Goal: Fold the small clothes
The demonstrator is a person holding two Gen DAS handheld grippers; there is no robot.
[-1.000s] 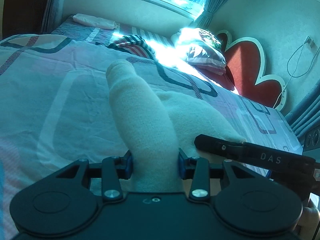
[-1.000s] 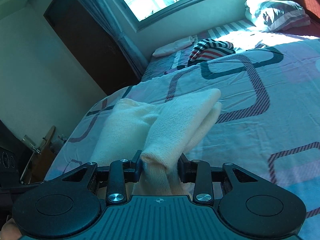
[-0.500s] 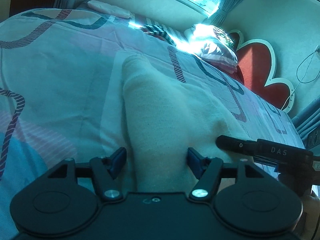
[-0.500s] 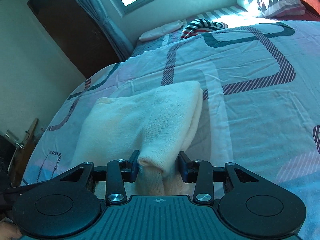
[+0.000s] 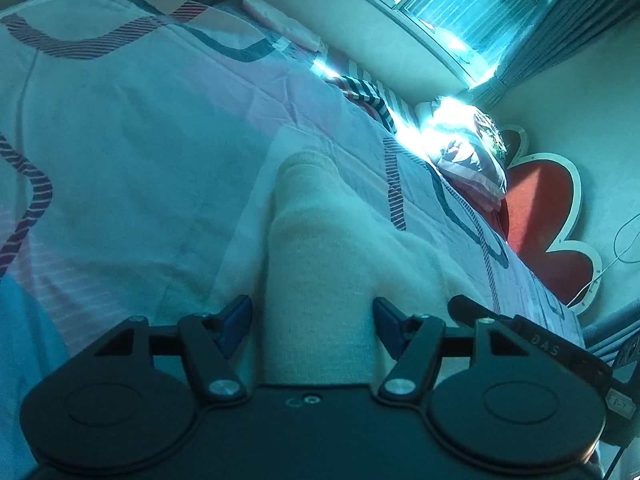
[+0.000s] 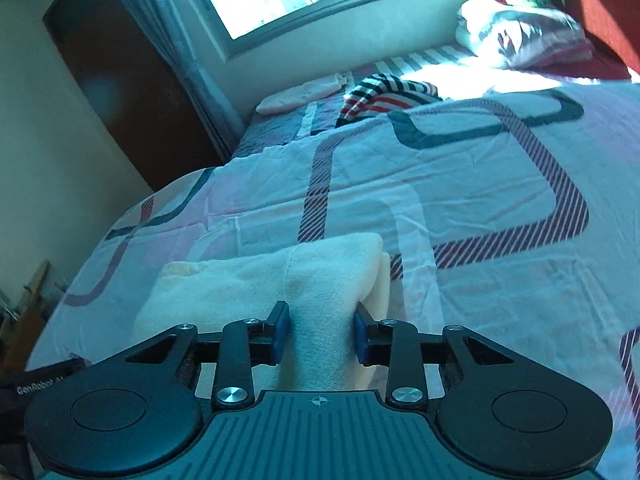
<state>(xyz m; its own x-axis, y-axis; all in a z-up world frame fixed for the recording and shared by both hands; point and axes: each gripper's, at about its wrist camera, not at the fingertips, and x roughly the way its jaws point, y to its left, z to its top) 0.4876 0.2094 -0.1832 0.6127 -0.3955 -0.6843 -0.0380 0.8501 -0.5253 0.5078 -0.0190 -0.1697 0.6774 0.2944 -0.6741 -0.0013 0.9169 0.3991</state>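
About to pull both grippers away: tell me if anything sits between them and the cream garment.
Nothing visible does. The cream garment lies directly between the left gripper fingers, and likewise the right gripper, on the bedspread.
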